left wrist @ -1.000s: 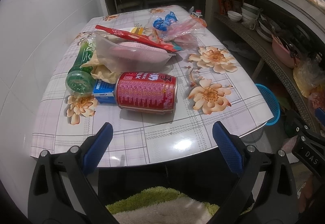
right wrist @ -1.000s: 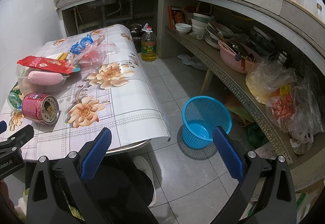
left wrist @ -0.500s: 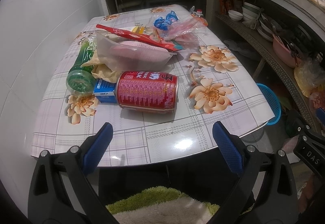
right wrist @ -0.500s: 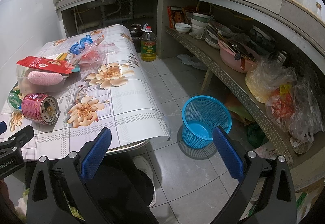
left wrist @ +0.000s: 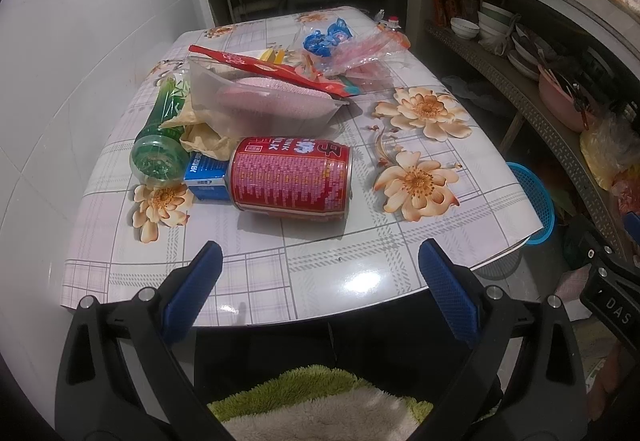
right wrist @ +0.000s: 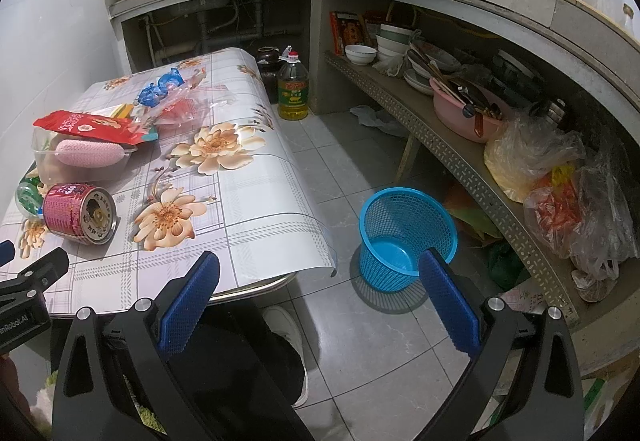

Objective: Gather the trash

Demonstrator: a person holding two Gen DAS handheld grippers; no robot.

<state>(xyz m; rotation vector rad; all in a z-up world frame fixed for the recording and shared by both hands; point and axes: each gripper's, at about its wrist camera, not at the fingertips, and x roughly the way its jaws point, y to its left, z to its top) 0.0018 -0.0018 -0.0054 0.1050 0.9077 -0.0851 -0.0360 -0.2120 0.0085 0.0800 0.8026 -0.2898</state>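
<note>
Here red can [left wrist: 290, 177] on side, crosswise.

The left wrist view looks along the surface [left wrist: 320, 273] from its near edge. The right wrist view faces the floor toward 1 o'clock. Both share the red can [left wrist: 290, 177] [right wrist: 78, 213] and blue basket [left wrist: 536, 197] [right wrist: 406, 237].

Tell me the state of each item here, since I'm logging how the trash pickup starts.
left gripper: open, holding nothing
right gripper: open, holding nothing
red drink can: lying on its side, top opened
green plastic bottle: lying on its side
clear plastic container: upright, red snack wrapper across its top
blue mesh basket: upright on the floor, looks empty
cooking oil bottle: upright, capped
</note>
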